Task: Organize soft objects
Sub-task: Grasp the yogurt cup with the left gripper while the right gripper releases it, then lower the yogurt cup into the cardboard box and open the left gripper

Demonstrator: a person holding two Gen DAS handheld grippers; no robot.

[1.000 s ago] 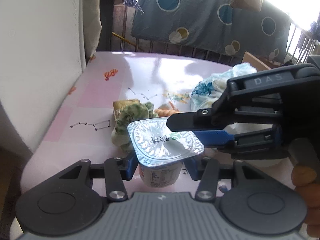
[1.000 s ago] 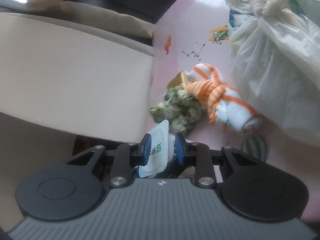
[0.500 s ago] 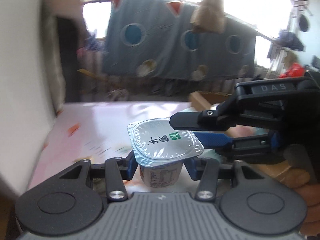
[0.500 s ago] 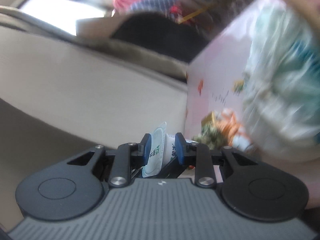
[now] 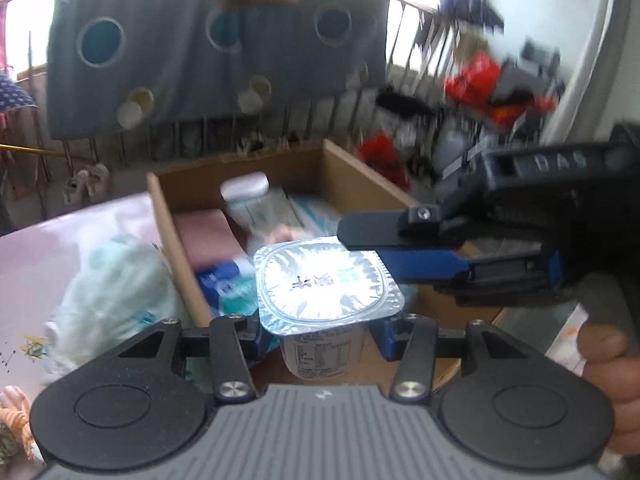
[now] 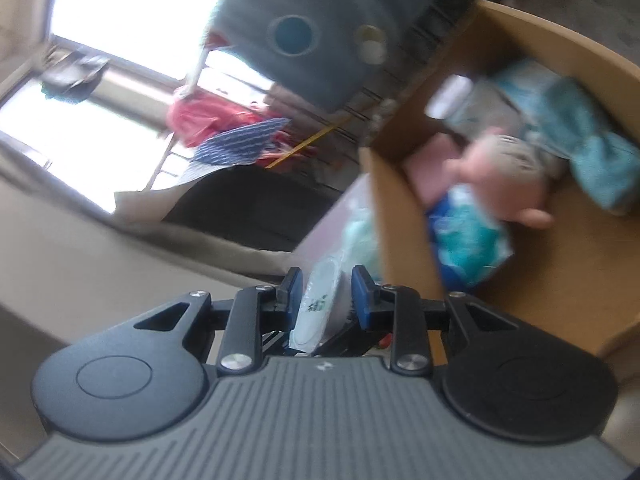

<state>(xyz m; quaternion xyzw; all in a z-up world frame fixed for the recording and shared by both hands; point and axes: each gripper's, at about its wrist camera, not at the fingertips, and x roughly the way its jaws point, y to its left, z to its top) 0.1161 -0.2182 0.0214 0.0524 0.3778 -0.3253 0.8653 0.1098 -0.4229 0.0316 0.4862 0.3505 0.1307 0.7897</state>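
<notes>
While our left gripper point(image 5: 324, 330) clamps the yogurt cup point(image 5: 326, 308), the right gripper point(image 6: 326, 294) pinches its foil rim — jaws just eased slightly. The cardboard box point(image 5: 168, 236) (part-filled) sits behind.

Blown-out daylight from the windows point(image 6: 100, 52), glare on the foil lid point(image 5: 326, 280), motion-blurred background, fisheye-bent edges.

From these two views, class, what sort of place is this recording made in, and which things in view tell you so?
Most likely a lived-in home, perhaps beside a balcony. A spotted blue cloth hangs on railings by bright windows, a pink patterned table holds a knotted plastic bag, and a cardboard box holds soft household things.
</notes>
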